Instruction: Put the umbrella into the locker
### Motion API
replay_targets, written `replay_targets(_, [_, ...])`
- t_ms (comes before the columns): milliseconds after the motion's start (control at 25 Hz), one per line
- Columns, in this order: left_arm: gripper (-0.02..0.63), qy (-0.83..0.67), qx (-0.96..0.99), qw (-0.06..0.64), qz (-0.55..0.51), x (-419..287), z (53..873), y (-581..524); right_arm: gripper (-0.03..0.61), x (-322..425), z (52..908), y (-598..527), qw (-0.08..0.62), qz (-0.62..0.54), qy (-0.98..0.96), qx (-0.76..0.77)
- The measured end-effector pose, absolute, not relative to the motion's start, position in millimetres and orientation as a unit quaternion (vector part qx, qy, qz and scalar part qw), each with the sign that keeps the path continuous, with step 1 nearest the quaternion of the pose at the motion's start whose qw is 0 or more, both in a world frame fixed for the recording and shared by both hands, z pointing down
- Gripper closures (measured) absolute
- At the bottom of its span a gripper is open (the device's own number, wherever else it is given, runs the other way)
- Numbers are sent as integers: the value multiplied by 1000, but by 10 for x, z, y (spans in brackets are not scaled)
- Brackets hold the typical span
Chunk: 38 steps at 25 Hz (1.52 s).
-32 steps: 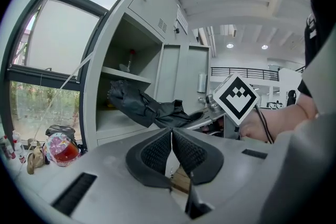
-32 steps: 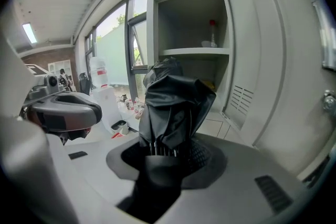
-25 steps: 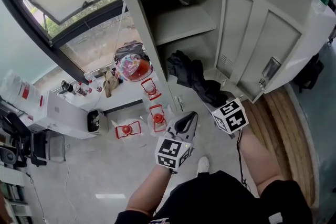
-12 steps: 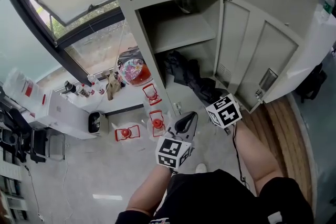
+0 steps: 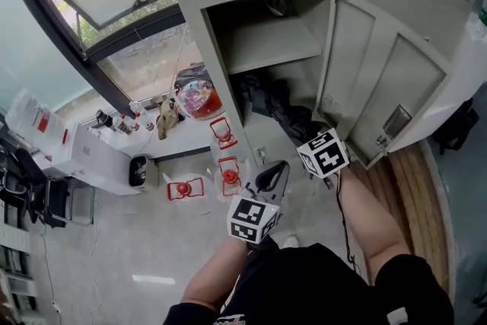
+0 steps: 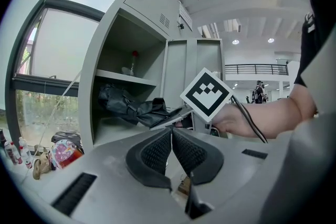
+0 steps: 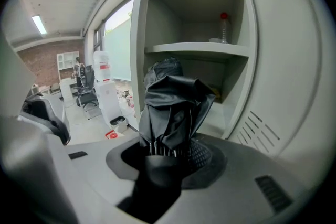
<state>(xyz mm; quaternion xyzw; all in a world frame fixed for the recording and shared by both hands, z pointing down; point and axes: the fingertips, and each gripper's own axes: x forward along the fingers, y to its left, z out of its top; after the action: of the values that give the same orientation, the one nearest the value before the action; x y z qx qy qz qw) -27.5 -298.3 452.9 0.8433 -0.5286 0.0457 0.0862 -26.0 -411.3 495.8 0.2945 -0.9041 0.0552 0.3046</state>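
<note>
Black umbrella [image 7: 173,107] (canopy bunched) clamped in right gripper [image 7: 170,153] jaws, pointing into locker [image 7: 138,34] below shelf [image 7: 197,49].

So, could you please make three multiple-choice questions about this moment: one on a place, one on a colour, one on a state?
1. Where does the far end of the umbrella lie?
A. in the locker, under its shelf
B. on top of the shelf
C. fully outside the locker

2. What colour is the umbrella?
A. red
B. black
C. yellow

3. How is the left tool?
A. shut and empty
B. wide open
C. shut on the umbrella

Answers:
1. A, the head view shows its fabric below the shelf.
2. B, it is dark in every view.
3. A, its jaws meet with nothing between; the right tool holds the umbrella.
</note>
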Motion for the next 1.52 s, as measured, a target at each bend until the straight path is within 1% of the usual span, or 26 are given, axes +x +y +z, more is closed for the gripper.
replay_targets(440, [594, -519, 849, 82, 48, -422, 4537, -3220, 368, -485, 4961, -4451, 322, 26, -899, 297])
replay_targets(1160, [594, -518, 848, 99, 53, -899, 4610, -3766, 368, -1012, 5231, -5303, 360, 40, -880, 308])
replay_targets(1520, [594, -517, 848, 99, 57, -991, 4603, -3961, 368, -1110, 5429, -5589, 396, 28, -866, 304])
